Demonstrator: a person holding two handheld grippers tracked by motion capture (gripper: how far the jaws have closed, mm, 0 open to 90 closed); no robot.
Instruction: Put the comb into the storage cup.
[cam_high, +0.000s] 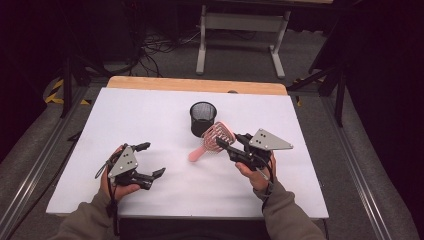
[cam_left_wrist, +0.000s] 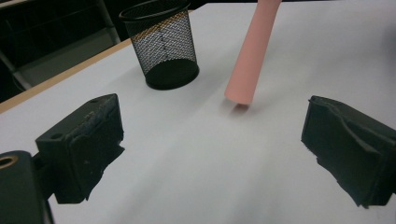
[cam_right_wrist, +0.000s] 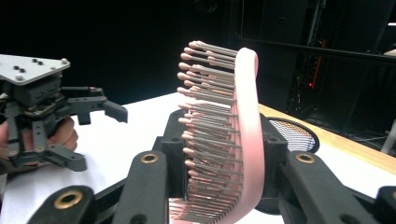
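The right gripper (cam_right_wrist: 219, 163) has its jaws clamped on the head of a pink plastic hairbrush with grey, pink-tipped bristles (cam_right_wrist: 233, 135), one jaw against the bristle side and the other against the curved back. In the high view the right gripper (cam_high: 231, 145) holds the brush (cam_high: 212, 140) with the head at the jaws and the handle slanting down and away, its end at or just above the white table top (cam_high: 150, 115); contact cannot be confirmed.

The left gripper (cam_high: 152, 160) has its jaws wide apart, holding and touching nothing. Ahead of those jaws, between them, the pink handle (cam_left_wrist: 252, 56) comes down to the table, its upper part cut off by the frame edge.

A black wire-mesh cup (cam_high: 203, 119) stands upright just beyond the brush head. In the right gripper view the cup (cam_right_wrist: 292, 135) is largely hidden behind the jaw.
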